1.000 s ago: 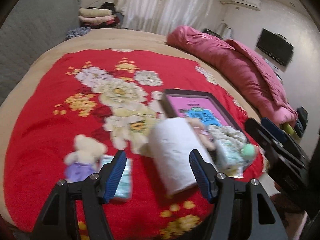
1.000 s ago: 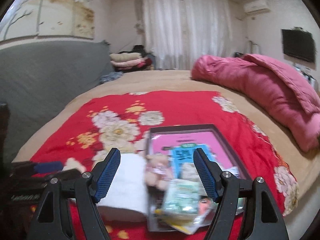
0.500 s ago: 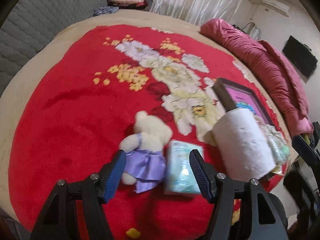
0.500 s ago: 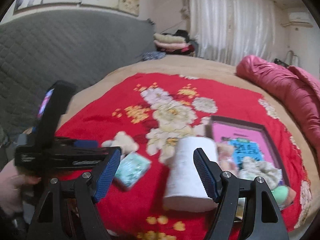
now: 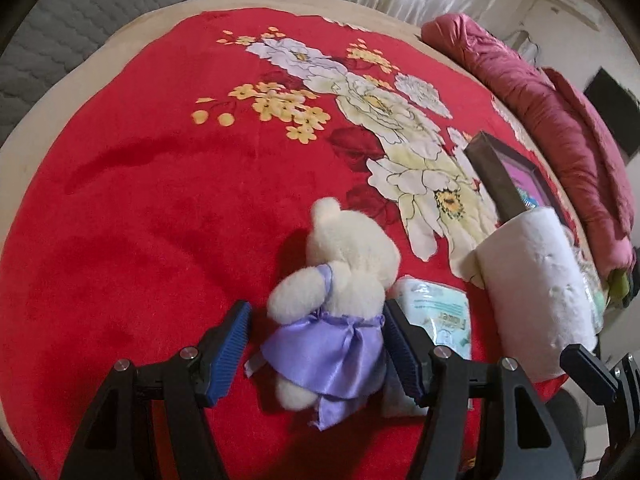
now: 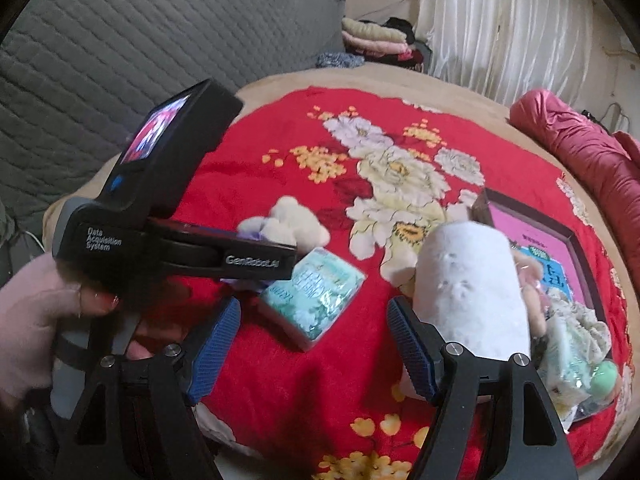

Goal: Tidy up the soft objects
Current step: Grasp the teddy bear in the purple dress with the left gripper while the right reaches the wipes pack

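The left tongs (image 6: 260, 264) are hiding most of the plush bear (image 6: 296, 224) in the right wrist view. The paper roll (image 6: 468, 280) is blurring and covering the small doll (image 6: 528, 276); tray (image 5: 496, 176) contents are sitting behind it.

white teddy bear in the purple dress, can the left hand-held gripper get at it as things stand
Probably yes. The left hand-held gripper is open with the teddy bear lying between its pads, nothing over it. The tissue pack sits close beside the right-side pad, which might nudge it.
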Tool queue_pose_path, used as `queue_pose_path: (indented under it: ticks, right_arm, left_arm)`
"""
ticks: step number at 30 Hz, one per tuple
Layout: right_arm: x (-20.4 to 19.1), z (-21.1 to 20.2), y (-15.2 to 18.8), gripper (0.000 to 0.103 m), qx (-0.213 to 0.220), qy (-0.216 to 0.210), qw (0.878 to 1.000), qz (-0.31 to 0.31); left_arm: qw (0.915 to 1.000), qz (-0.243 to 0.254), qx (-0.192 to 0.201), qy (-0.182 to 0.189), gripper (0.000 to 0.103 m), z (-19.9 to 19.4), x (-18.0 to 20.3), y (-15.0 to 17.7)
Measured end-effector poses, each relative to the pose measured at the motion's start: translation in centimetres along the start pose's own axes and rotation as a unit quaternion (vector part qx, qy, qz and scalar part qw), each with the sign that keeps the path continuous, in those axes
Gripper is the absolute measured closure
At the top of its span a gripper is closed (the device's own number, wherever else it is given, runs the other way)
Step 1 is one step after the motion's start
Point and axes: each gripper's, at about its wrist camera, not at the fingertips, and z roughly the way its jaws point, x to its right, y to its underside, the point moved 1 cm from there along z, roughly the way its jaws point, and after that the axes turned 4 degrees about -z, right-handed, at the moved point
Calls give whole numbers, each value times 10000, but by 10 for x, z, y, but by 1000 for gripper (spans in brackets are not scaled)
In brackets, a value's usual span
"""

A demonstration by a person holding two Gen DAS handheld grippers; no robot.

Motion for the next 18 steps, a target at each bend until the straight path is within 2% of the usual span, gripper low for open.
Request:
queue_pose_path:
  ticks: [5,8,14,18]
  right_arm:
    - [-1,18,4,26,-255,15,9997,22]
    - [-2,30,6,26,-441,50,9990,47]
    - [-4,52,4,26,-600,41,9980,208]
    - [-6,61,-3,26,-603,213,9975,293]
  left_arm:
    - [9992,345,-82,-200,38,13,9,-3]
    - [9993,323,-69,-152,39,15,7,-6]
    - [9996,-46,44,273,57,14,-9,-15]
    - [9962,-549,168,658,59,8,-27,-21]
